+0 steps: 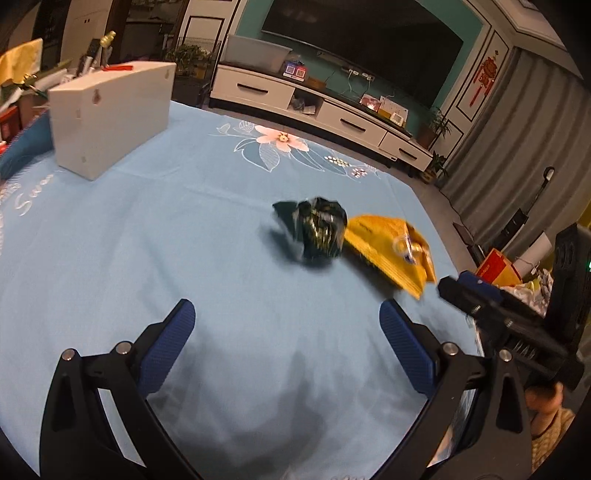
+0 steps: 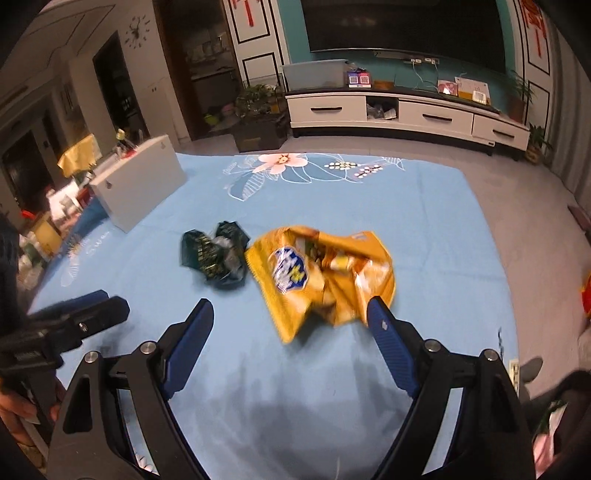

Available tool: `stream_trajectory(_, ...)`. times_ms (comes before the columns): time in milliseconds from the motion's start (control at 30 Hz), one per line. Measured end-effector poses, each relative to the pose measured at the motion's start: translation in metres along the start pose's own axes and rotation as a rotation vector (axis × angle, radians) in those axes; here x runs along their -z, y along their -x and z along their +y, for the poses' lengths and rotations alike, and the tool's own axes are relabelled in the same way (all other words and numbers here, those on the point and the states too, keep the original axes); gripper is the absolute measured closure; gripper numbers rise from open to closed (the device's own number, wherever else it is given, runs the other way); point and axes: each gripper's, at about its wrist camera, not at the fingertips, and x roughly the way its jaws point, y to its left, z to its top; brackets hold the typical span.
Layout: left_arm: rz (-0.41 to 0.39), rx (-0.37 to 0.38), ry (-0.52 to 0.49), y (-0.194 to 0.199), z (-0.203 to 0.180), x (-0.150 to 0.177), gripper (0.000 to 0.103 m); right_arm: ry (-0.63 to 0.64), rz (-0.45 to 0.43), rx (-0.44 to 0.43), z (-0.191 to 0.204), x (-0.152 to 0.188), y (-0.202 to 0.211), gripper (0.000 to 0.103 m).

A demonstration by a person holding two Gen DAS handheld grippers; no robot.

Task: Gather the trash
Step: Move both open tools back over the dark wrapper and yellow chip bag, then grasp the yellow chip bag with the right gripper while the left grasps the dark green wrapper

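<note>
Your left gripper [image 1: 287, 325] spread, empty; right gripper [image 2: 291, 325] spread, empty, near crumpled yellow foil snack bag [image 2: 321, 273]; crumpled dark green wrapper [image 2: 214, 254] beside.

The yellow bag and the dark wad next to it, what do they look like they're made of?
Yellow bag: probably thin glossy plastic film, going by its printed face, sharp creases and slack, crumpled shape. Dark wrapper: likely metallised foil or film, since it is balled tight with silvery glints among the dark print. Blur leaves both uncertain.

A white box [image 1: 110, 114] stands on the blue flowered cloth [image 1: 221, 280], far ahead and left of the gripper. Beyond the cloth, a white TV cabinet [image 2: 406, 114] sits under a dark screen [image 2: 402, 26].
</note>
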Motion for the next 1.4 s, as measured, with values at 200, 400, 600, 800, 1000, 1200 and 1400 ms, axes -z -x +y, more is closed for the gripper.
stream_trajectory(200, -0.003, 0.026, 0.013, -0.032, -0.007, -0.025, 0.003, 0.124, -0.004, 0.019, 0.011, -0.015, -0.023, 0.035)
stream_trajectory(400, -0.013, 0.024, -0.005, -0.065, -0.015, -0.048, 0.003, 0.201, 0.024, 0.053, 0.015, -0.017, -0.052, 0.062)
stream_trajectory(600, 0.004, 0.007, -0.043, -0.093, -0.028, -0.052, 0.003, 0.196, 0.001, 0.082, 0.003, -0.008, -0.055, 0.081)
stream_trajectory(800, 0.025, -0.055, -0.082, -0.111, -0.034, -0.048, 0.025, 0.139, -0.023, 0.101, -0.013, -0.011, -0.043, 0.086)
stream_trajectory(1000, 0.038, -0.063, -0.098, -0.115, -0.032, -0.043, 0.051, 0.106, -0.032, 0.097, -0.020, -0.008, -0.037, 0.086)
stream_trajectory(1200, 0.039, -0.050, -0.133, -0.105, -0.039, -0.036, 0.053, 0.084, -0.039, 0.097, -0.019, -0.004, -0.027, 0.086)
stream_trajectory(1400, 0.015, -0.038, -0.141, -0.083, -0.047, -0.030, 0.053, 0.061, -0.057, 0.095, -0.019, 0.003, -0.006, 0.086)
